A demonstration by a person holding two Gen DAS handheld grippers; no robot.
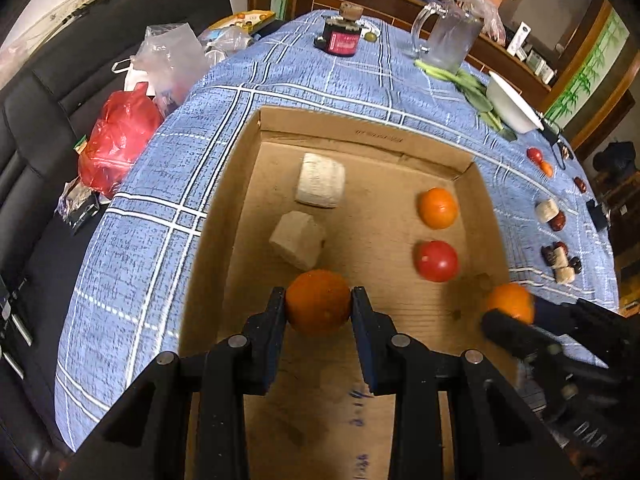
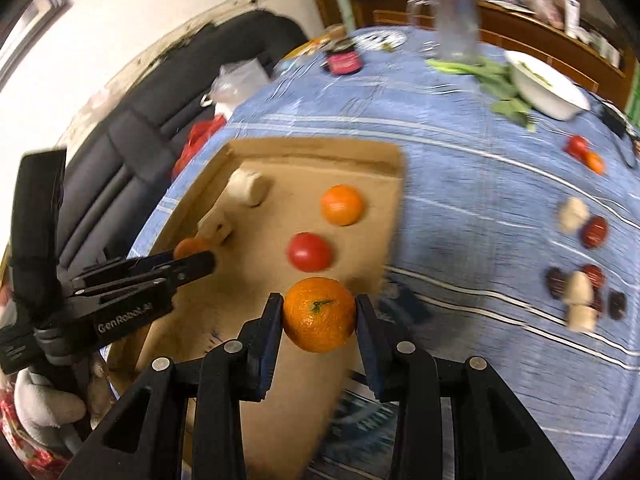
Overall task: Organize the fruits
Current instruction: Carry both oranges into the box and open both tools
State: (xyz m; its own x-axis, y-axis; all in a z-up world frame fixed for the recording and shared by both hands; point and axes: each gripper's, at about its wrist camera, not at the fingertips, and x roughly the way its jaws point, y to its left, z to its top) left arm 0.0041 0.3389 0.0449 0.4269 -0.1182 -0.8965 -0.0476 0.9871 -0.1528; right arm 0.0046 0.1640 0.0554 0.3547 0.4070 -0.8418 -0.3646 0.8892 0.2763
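**Two oranges in the air over one box: where it could slip**

Nearest the left camera, the left gripper [image 1: 319, 306] has its fingers [image 1: 276, 312] clamped on an orange [image 1: 318, 300], held above the near part of the cardboard box [image 1: 224, 216]. The right gripper [image 2: 319, 314] likewise pinches a second orange [image 2: 319, 314], stem end up, above the box's near right corner. Each fruit is caught only at its widest line by narrow pads; being round and smooth, it could roll out if the hold loosens early or the wrist tilts.

The two grippers are near each other over the same end of the box, so a careless crossing could knock one orange loose. The right-hand orange looks to sit close to the box's right wall [image 1: 490, 216]; released there, it might land on the rim and roll off onto the bench [image 1: 168, 152].

Further in lie a tomato [image 1: 436, 261] and another orange [image 1: 438, 207] along the right side, with two pale blocks [image 1: 298, 245] on the left. A dropped fruit could strike these and scatter them.

Beyond the box, more small fruits and pale pieces [image 2: 576, 216] wait on the blue cloth, and the glass mug [image 1: 448, 36] stands well apart.
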